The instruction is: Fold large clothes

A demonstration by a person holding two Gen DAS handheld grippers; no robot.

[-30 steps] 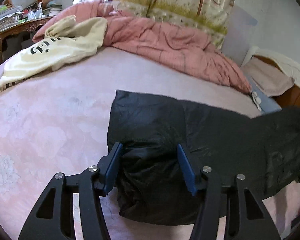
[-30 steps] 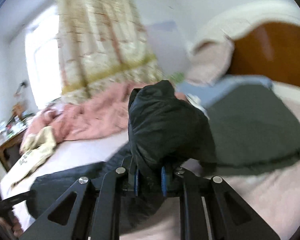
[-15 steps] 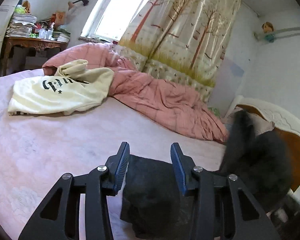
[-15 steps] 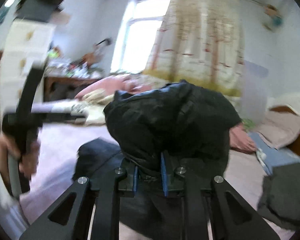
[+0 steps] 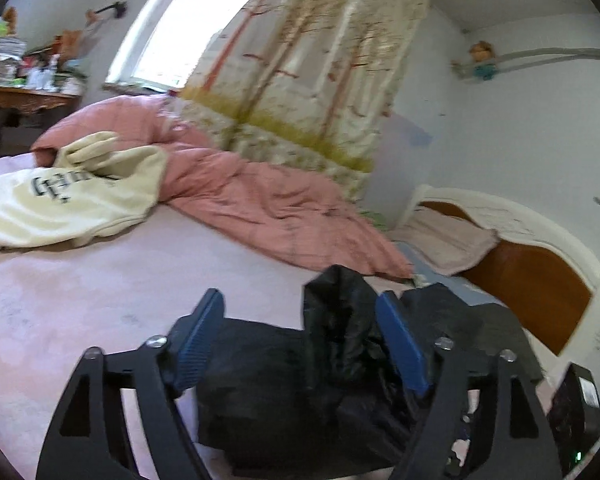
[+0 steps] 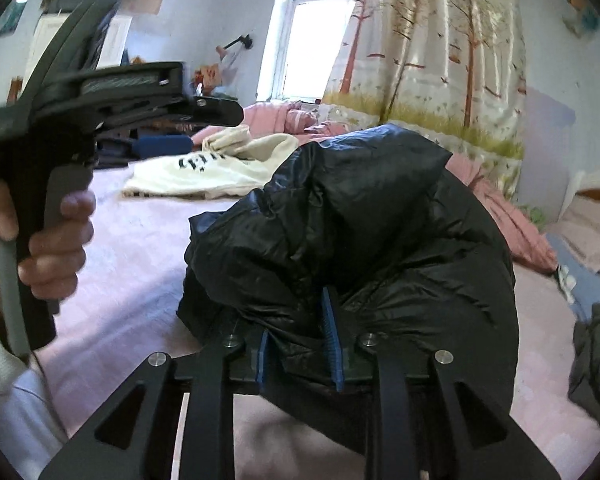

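Right tongs [image 6: 300,344] clamped on a bunched fold of the black jacket [image 6: 360,232], fabric lifted and ballooning over the blue pads [image 6: 330,336]. Left tongs [image 5: 300,344] apart, nothing gripped, hovering over the jacket's near end [image 5: 284,392]; a raised ridge of the jacket sits just inside the right-hand pad [image 5: 400,344], cannot tell if it touches. In the right view the left tongs [image 6: 160,146] show side-on, held up in the person's left hand [image 6: 48,240] well above the bed. Jacket partly flat on the pink bed [image 5: 80,300], partly held up by the right tongs. Looks like a puffy padded shell: light, soft, springy, slick surface, so folds probably won't stay put and thin pinches may slide out. Best hold is likely a thick seam, hem or cuff, with both layers inside the pads; the free tongs should probably pin or take the opposite edge. Beyond: cream shirt [image 5: 68,196] and pink quilt [image 5: 268,208] further up the bed, well apart from the jacket; curtain [image 5: 312,68] and headboard [image 5: 532,280] behind.
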